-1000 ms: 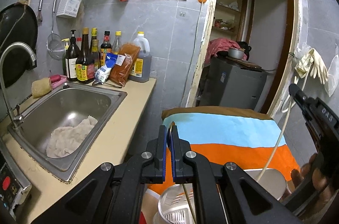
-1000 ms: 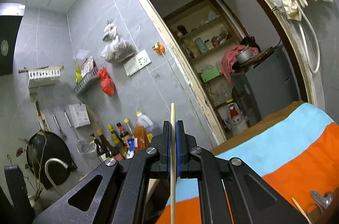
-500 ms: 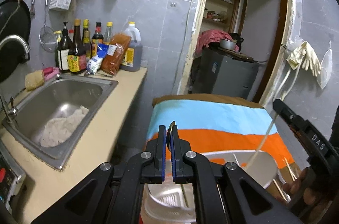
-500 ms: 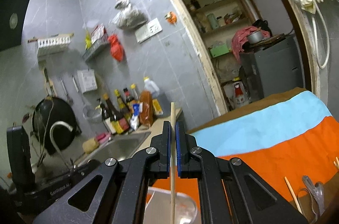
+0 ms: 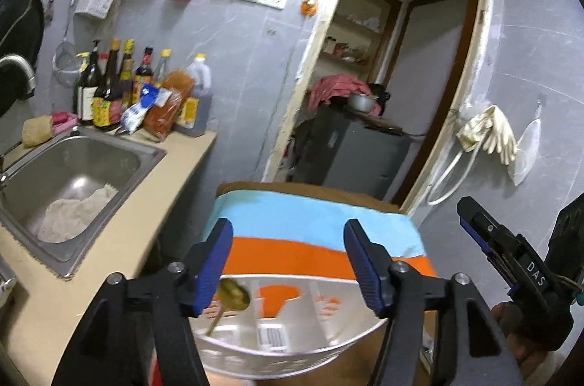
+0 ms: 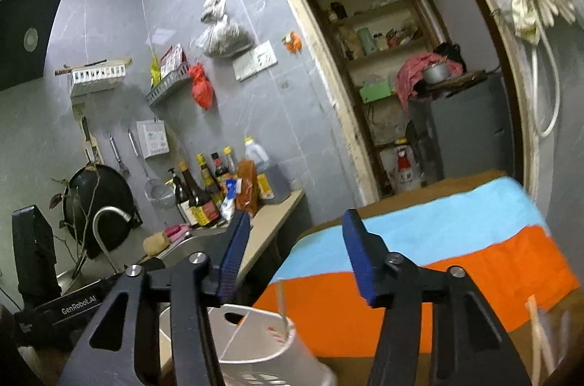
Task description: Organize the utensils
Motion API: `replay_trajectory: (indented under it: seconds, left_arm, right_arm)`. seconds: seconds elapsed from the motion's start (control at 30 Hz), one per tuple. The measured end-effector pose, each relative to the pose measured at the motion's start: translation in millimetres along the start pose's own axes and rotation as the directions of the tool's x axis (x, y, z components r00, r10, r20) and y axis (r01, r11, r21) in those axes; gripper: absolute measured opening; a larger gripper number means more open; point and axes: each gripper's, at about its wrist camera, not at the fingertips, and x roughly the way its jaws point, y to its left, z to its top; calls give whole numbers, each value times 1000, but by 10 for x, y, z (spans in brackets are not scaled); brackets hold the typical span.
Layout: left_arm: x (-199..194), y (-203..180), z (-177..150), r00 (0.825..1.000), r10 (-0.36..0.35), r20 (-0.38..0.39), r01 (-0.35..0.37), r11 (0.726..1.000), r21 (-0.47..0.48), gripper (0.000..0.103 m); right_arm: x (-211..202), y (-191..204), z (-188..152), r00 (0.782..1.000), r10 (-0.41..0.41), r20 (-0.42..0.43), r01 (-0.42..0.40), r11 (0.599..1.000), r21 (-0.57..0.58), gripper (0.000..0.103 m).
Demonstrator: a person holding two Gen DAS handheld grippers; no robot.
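Note:
A white plastic utensil holder (image 5: 328, 346) with dividers stands on the striped cloth (image 5: 310, 222), just below both grippers. My left gripper (image 5: 288, 258) has its jaws opening with nothing between the pads; a metal spoon (image 5: 233, 294) drops bowl-up into the holder's left part. My right gripper (image 6: 296, 256) also has its jaws opening, and a pale wooden chopstick (image 6: 281, 313) stands free in the holder (image 6: 252, 313) below it. The right gripper (image 5: 511, 262) shows at the right edge of the left wrist view.
A steel sink (image 5: 73, 174) holding a rag sits in the beige counter (image 5: 146, 225) to the left, with sauce bottles (image 5: 120, 90) behind it. Loose chopsticks (image 6: 536, 324) lie blurred on the table at the right. A doorway with a grey cabinet (image 5: 350, 152) lies beyond.
Both grippers were shut, the left on the spoon and the right on a chopstick. Both have opened and let go, and spoon and chopstick have dropped into the holder.

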Motion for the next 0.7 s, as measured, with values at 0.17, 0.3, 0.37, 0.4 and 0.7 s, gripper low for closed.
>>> replay_trajectory:
  seconds: [0.17, 0.3, 0.37, 0.4, 0.7]
  left_arm:
    - [-15, -404, 23, 998, -51, 46, 49, 998, 29, 83]
    - [-3, -784, 6, 992, -89, 88, 83, 994, 64, 96]
    - [10, -963, -19, 989, -100, 107, 92, 993, 79, 99]
    - [15, -1045, -30, 988, -103, 115, 93, 992, 85, 101]
    - [155, -1638, -250, 986, -100, 130, 83, 988, 132, 102]
  right_arm:
    - [-325, -223, 281, 998, -53, 43, 55, 998, -29, 69]
    - [-555, -416, 499, 992, -95, 80, 100, 993, -64, 77]
    - [-654, -505, 587, 989, -112, 95, 120, 990, -76, 85]
    - [-717, -562, 631, 987, -124, 105, 133, 988, -83, 90]
    - [-1044, -1047, 808, 974, -190, 120, 202, 974, -100, 102]
